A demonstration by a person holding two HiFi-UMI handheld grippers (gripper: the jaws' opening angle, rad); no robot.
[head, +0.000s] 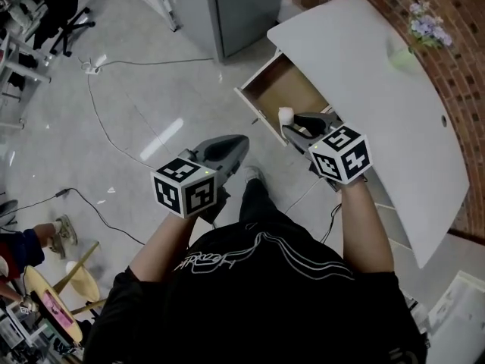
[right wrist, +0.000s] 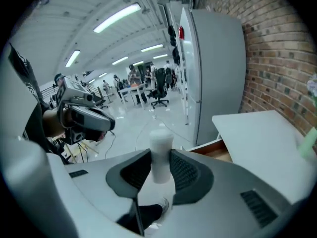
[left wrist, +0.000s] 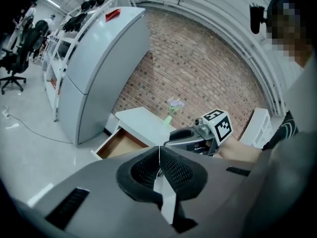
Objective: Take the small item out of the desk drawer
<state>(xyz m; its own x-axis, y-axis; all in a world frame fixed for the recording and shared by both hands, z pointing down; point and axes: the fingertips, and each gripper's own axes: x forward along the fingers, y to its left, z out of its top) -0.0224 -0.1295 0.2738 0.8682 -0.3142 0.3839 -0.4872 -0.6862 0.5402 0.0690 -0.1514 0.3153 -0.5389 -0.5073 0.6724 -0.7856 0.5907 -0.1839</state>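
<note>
person's black shirt w/ a white line print fills the bottom of the head view, both forearms reaching fwd from it. left gripper hangs over the grey floor, just beside a pale shoe. its claw is pressed together, pads touching, nothing between them. right gripper sits to its right and a bit farther out, claw pinching the small white item. that item is a stubby cylinder, held upright by its lower half, top poking above the pads, up in the air and not resting in anything. in the head view it lines up w/ the front right corner of the desk drawer, which is pulled open and shows a brown wood inside. beyond is the white desk, then a pale green vase w/ purple flowers near its far edge. a grey cabinet stands left of the desk, and a brick wall runs behind it.
</note>
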